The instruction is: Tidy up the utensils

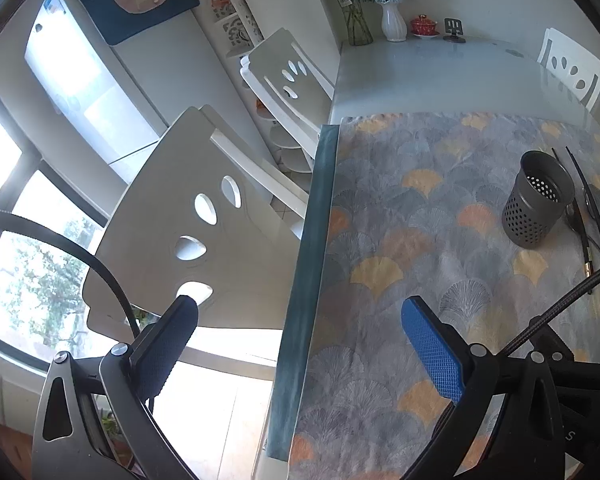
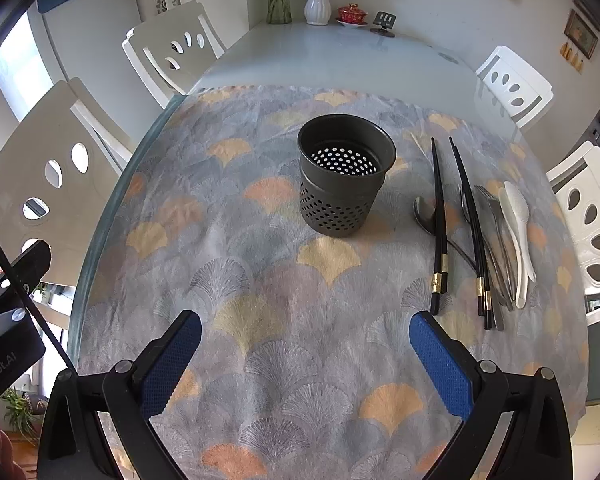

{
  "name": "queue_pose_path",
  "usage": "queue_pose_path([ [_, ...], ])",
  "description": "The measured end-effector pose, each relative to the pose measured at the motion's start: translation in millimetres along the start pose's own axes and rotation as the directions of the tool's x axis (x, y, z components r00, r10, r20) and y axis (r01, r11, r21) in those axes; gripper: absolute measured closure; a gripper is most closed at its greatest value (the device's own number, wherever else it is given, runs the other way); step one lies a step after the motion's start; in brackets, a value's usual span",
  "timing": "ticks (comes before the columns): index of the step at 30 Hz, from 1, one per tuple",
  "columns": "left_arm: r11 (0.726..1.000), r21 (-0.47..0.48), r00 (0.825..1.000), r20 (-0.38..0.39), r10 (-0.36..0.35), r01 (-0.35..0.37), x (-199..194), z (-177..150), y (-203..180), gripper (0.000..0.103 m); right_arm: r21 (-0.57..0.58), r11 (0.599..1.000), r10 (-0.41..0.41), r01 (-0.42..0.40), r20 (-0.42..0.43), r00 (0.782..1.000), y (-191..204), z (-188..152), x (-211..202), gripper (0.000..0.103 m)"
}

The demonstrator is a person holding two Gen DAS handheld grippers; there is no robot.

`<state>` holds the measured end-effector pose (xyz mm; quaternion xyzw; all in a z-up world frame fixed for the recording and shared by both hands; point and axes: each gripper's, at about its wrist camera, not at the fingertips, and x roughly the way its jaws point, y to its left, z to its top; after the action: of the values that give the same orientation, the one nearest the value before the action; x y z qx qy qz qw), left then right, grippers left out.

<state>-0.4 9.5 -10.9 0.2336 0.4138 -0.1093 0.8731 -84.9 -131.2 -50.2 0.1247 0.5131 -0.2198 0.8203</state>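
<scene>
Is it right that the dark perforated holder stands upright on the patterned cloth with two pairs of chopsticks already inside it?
Not quite. The holder does stand upright on the cloth, but it is empty; the chopsticks lie on the cloth beside it, as the right wrist view shows.

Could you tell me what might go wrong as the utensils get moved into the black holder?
The chopsticks, metal spoon and fork lie overlapping, so gripping one could drag its neighbours. The perforated holder stands free on the tablecloth and might tip if bumped.
</scene>
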Motion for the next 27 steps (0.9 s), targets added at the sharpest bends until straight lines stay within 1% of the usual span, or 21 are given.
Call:
queue_pose_path([
  [8,1.0,0.006,1.0,0.003,0.002,-0.003,-2,-1,-5,0.001,-0.002,1.0,-0.024,0.024,-0.004,1.0,-5,-2,0,0.0],
  [11,1.0,0.009,1.0,-0.01,-0.012,0.012,2,-1,-8,0.001,0.0,1.0,-0.03,0.03,-0.014,0.999,-9,-4,2,0.0],
  [15,0.999,0.019,1.0,-0.01,-0.027,0.028,3,-1,-16,0.001,0.006,0.997,-0.074,0.074,-0.002,0.997,-19,-5,1,0.0],
  [18,0.999,0.035,0.999,-0.006,-0.04,0.04,2,1,-25,0.001,0.035,0.994,-0.105,0.105,0.0,0.994,-34,-6,0,0.0],
  [21,0.998,0.052,0.999,0.007,-0.042,0.042,-2,6,-34,0.001,0.068,0.992,-0.107,0.107,-0.012,0.994,-45,-7,2,0.0],
  [22,0.997,0.045,0.998,-0.002,-0.066,0.066,-4,7,-36,0.001,0.078,0.991,-0.106,0.107,-0.016,0.994,-49,-7,3,0.0],
  [24,0.996,0.086,1.0,-0.002,-0.024,0.025,-4,9,-40,0.001,0.086,0.991,-0.1,0.102,-0.019,0.995,-52,-8,4,0.0],
  [26,0.995,0.096,1.0,-0.001,-0.027,0.027,-5,10,-43,0.001,0.083,0.992,-0.094,0.095,-0.022,0.995,-52,-9,4,0.0],
  [27,0.994,0.11,1.0,-0.007,-0.013,0.013,-4,10,-44,0.001,0.08,0.993,-0.09,0.092,-0.025,0.996,-51,-9,5,0.0],
])
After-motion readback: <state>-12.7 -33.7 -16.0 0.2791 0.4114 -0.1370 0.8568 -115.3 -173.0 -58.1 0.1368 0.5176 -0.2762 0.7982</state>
